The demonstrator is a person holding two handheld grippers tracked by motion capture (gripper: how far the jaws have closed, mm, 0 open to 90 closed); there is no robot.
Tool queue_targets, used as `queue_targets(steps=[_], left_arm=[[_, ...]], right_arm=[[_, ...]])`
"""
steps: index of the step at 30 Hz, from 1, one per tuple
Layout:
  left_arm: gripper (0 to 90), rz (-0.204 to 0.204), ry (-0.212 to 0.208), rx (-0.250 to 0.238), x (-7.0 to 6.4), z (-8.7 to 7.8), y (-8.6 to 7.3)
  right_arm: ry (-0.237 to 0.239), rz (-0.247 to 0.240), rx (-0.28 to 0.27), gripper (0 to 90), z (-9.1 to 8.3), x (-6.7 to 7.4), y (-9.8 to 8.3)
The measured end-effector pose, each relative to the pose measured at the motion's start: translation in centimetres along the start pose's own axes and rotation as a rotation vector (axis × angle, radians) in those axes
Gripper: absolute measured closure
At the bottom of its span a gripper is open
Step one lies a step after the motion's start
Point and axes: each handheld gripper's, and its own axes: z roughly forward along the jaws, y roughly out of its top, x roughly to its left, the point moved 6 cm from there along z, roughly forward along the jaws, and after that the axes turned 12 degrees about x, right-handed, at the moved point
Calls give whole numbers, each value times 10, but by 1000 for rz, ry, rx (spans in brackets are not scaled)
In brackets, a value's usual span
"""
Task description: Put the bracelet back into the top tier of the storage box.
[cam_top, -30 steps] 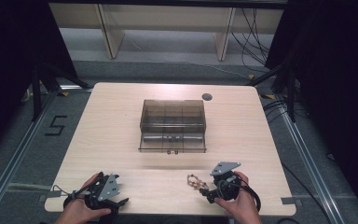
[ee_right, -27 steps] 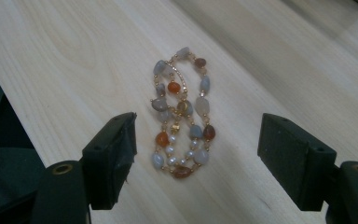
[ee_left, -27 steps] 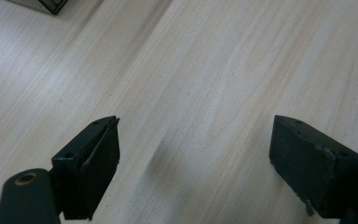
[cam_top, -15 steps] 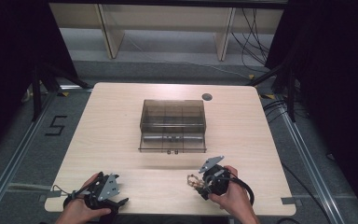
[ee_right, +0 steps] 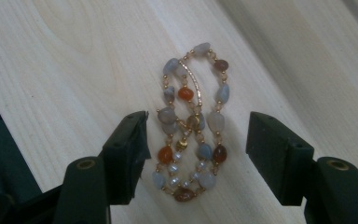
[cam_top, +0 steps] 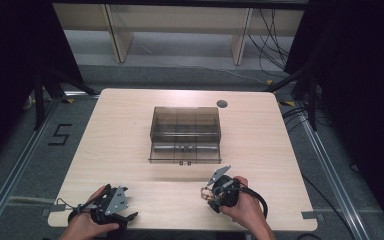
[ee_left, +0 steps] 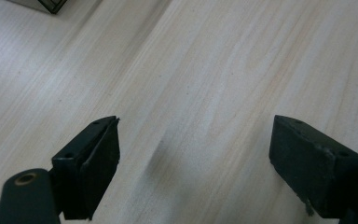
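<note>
A beaded bracelet point(ee_right: 189, 126) of grey, orange and brown stones on gold links lies flat on the wooden table point(cam_top: 130, 130). My right gripper point(ee_right: 196, 149) straddles it, one jaw on each side with a gap to the beads; its jaws have just been closing. In the high view the right gripper point(cam_top: 211, 196) is near the table's front edge, tipped down over the bracelet point(cam_top: 206, 193). My left gripper point(cam_top: 117, 210) rests at the front left, open, with bare table between its jaws point(ee_left: 191, 154).
A smoky transparent box with inner compartments point(cam_top: 185, 134) stands in the middle of the table. A dark round hole point(cam_top: 222, 104) sits near the far edge. Shelving and cables lie beyond the table.
The right gripper has shifted a little left and tilted down over the bracelet, and its jaws stand closer together. The left gripper has stayed in place.
</note>
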Motion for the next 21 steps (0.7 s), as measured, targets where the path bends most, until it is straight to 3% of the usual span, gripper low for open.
queue_targets(steps=[2,3,5,6,7,12,14,17,18,20,21], left_arm=[[161,0,0,-1,0,0,0],[161,-3,16,2,0,0,0],[161,-2,6,2,0,0,0],[161,-1,5,3,0,0,0],[161,-4,18,2,0,0,0],[161,-1,0,0,0,0,0],[161,-3,18,2,0,0,0],[161,0,-2,-1,0,0,0],[161,-3,16,2,0,0,0],[161,0,4,3,0,0,0],[161,-3,17,1,0,0,0]], right_arm=[[1,-20,12,408,2,1,2],[6,-2,23,414,3,1,2],[-4,-36,24,421,5,-1,3],[-4,-19,32,425,5,0,3],[-5,-35,30,428,6,-1,4],[3,-34,38,448,6,-1,6],[3,-34,39,459,7,-2,6],[14,-27,45,468,7,-1,6],[20,-25,47,471,7,-1,6],[13,-7,58,481,7,-1,6],[7,-26,59,489,8,-3,6]])
